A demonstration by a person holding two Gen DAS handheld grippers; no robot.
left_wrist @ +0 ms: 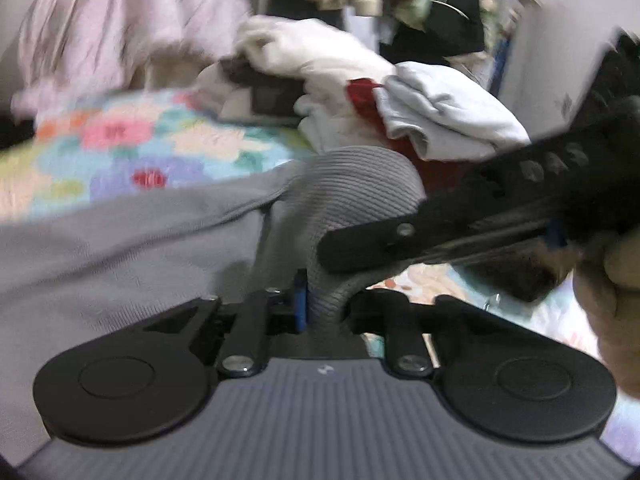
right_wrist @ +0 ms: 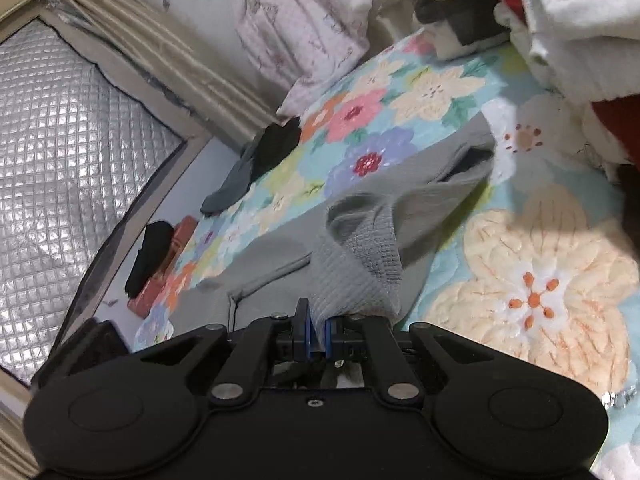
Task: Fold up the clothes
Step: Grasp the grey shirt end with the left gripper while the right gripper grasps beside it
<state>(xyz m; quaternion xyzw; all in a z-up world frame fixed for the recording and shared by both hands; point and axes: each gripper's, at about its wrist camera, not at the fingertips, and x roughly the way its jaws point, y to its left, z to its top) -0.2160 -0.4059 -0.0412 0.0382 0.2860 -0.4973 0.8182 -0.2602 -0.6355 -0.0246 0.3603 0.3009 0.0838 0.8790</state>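
A grey sweater [right_wrist: 420, 216] lies spread on a floral bedspread [right_wrist: 532, 280]. Its ribbed band [right_wrist: 360, 264] is lifted off the bed into a ridge. My right gripper [right_wrist: 319, 340] is shut on one end of that band, the knit pinched between the blue pads. In the left wrist view my left gripper [left_wrist: 326, 308] is shut on the ribbed band [left_wrist: 360, 188] too, with the sweater's body [left_wrist: 120, 248] trailing to the left. The right gripper [left_wrist: 340, 248] reaches in from the right just above it, held by a person's hand [left_wrist: 608, 312].
A heap of white, red and dark clothes [left_wrist: 400, 92] sits at the far end of the bed [right_wrist: 568, 20]. Pink quilted bedding [right_wrist: 300, 32] leans on the wall. Dark socks [right_wrist: 256, 160] and a black item [right_wrist: 152, 256] lie along the bed's left edge, beside a silver-covered window [right_wrist: 60, 140].
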